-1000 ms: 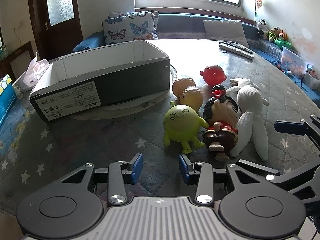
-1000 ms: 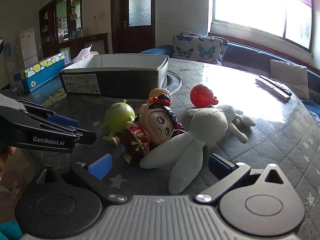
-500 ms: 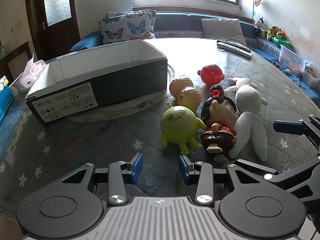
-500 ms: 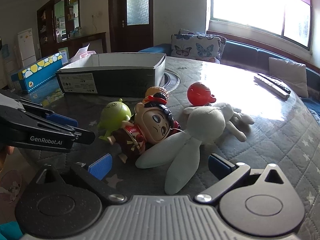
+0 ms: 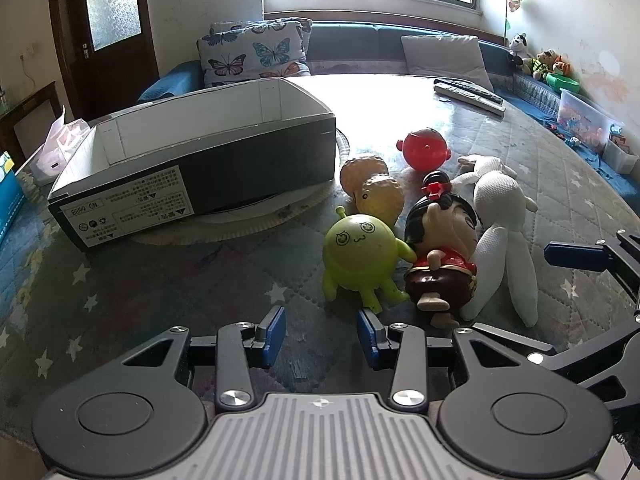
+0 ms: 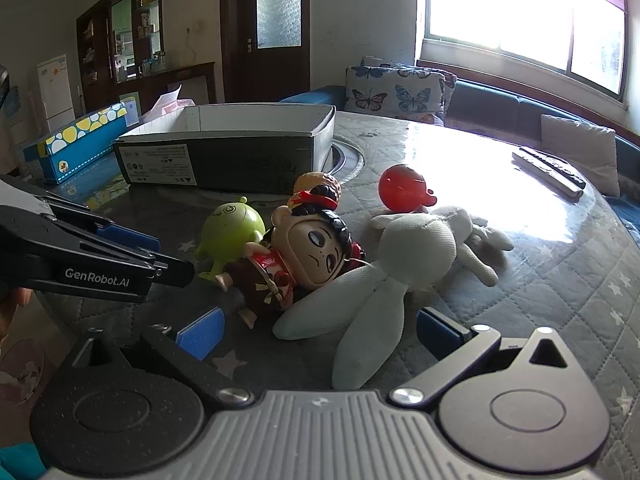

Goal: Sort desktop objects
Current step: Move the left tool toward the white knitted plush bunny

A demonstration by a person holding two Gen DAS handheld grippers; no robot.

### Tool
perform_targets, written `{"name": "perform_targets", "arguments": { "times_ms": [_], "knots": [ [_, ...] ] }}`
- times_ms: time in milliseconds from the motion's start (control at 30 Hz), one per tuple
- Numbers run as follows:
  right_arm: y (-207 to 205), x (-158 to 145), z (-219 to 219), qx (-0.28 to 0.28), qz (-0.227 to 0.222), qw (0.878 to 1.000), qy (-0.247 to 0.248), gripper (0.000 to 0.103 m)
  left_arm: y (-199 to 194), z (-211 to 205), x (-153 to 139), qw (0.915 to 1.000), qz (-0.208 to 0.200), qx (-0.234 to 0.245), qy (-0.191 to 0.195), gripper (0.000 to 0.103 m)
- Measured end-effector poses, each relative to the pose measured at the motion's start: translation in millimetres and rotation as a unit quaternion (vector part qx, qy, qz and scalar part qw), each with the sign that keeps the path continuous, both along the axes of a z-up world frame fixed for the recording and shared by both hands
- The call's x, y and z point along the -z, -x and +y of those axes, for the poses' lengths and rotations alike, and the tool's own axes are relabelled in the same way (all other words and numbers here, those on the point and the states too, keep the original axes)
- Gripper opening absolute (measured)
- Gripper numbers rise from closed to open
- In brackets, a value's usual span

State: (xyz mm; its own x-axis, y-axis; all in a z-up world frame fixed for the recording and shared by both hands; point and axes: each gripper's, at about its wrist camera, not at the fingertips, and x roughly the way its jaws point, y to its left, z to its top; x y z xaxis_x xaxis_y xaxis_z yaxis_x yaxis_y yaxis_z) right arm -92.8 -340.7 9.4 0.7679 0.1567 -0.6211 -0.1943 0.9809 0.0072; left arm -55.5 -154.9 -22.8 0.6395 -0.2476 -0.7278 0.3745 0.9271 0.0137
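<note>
A cluster of toys lies on the table: a green alien figure (image 5: 360,254), a black-haired doll in red (image 5: 440,248), a white plush rabbit (image 5: 500,220), a yellow-orange figure (image 5: 374,190) and a red round toy (image 5: 426,148). An open black cardboard box (image 5: 200,160) with a white inside stands to their left. My left gripper (image 5: 322,334) is open and empty, just in front of the green alien. My right gripper (image 6: 316,330) is wide open and empty, with the rabbit's long ears (image 6: 360,320) between its fingers. The doll (image 6: 304,256) and the alien (image 6: 234,230) lie left of the rabbit (image 6: 416,244).
Remote controls (image 5: 468,94) lie at the table's far right. A blue spotted box (image 6: 76,140) and a tissue pack (image 5: 60,144) sit left of the cardboard box. A white mat (image 5: 248,216) lies under the box. A sofa with butterfly cushions (image 5: 256,56) stands behind the table.
Both grippers have moved slightly closer to the toys. The toys and the box have not moved. Both grippers stay open.
</note>
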Motion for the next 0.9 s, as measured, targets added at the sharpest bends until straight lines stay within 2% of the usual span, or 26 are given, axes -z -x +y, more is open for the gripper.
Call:
{"name": "perform_targets", "arguments": {
  "times_ms": [433, 900],
  "knots": [
    [-5, -5, 2, -0.006, -0.006, 1.000, -0.005, 0.103, -10, 5, -7, 1.0000, -0.002, 0.002, 0.010, 0.042],
    [-18, -16, 14, -0.047, -0.017, 0.999, 0.001, 0.102, -22, 6, -19, 0.9995, -0.005, 0.020, 0.026, 0.042]
  ]
}}
